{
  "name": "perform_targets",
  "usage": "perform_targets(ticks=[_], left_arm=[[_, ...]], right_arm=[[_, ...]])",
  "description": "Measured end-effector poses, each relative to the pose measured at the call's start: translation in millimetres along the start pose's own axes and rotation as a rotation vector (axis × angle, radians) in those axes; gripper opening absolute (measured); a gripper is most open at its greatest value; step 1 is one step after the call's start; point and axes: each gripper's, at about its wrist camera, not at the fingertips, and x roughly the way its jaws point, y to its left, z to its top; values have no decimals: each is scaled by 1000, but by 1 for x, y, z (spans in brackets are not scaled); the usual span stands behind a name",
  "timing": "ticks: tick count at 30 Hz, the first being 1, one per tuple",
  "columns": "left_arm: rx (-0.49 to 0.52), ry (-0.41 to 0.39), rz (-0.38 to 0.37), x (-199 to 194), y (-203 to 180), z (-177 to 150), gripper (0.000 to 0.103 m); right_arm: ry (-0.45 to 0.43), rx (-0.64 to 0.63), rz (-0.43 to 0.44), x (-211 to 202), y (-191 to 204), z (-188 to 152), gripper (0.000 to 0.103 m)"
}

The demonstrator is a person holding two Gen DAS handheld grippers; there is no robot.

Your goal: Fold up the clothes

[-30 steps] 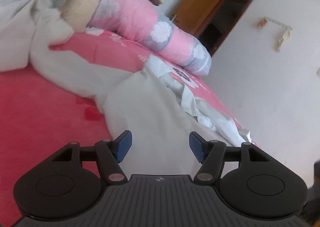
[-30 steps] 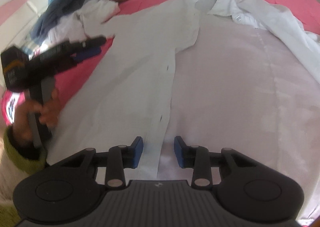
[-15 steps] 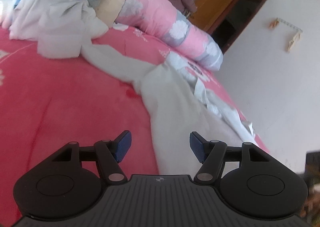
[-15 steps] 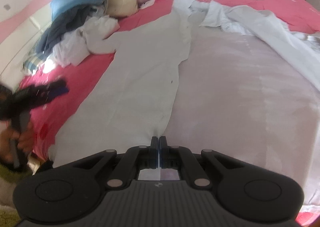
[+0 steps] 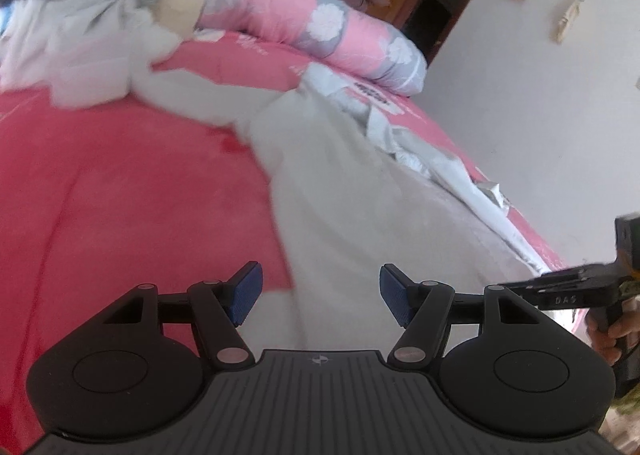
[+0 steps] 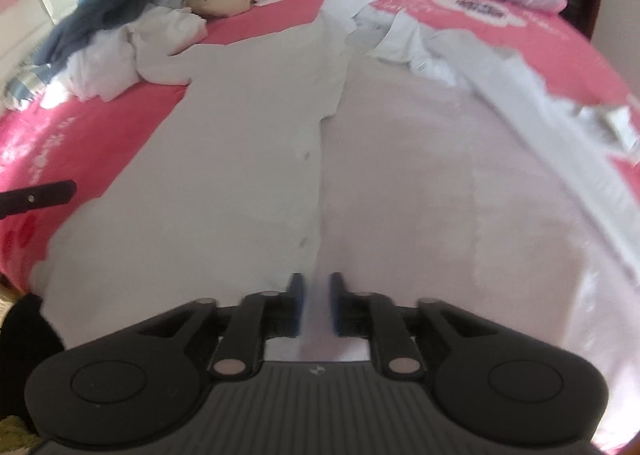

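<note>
Through my left wrist camera, I am holding my left gripper [image 5: 321, 295] with its blue pads spread wide and nothing between them, hovering over the left edge of the white shirt [image 5: 360, 223] where it meets the red-pink bedspread [image 5: 120, 215]. The shirt is lying spread out on the bed, running away toward the rolled pink quilt [image 5: 320, 19]. A heap of other clothes [image 5: 72, 15] is sitting at the upper left. At the right edge my right gripper [image 5: 560, 291] is showing side-on, with my hand [image 5: 612, 331] on its handle.

Through my right wrist camera, my right gripper [image 6: 316, 303] is pointing down at the shirt's [image 6: 248, 175] lower hem, right at the front opening. Its jaws have just been opening and are standing narrowly apart, with a strip of hem fabric lying between them; the pads are not visibly pressing it. A tip of my left gripper [image 6: 44, 195] is poking in from the left, above the bedspread [image 6: 80, 127] beside the shirt.
</note>
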Motion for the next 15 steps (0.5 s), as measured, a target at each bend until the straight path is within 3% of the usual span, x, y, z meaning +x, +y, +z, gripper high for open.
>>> perform_targets(ticks=[5, 8, 11, 15], left_arm=[[69, -69, -46, 34, -14, 30, 65], [63, -67, -59, 66, -18, 39, 65], [34, -23, -79, 98, -19, 36, 64], [46, 33, -59, 117, -18, 26, 64]], right_arm=[[-94, -74, -18, -19, 3, 55, 20], [-170, -113, -15, -12, 12, 103, 20], [-173, -147, 0, 27, 16, 144, 20], [-109, -191, -13, 101, 21, 177, 20]])
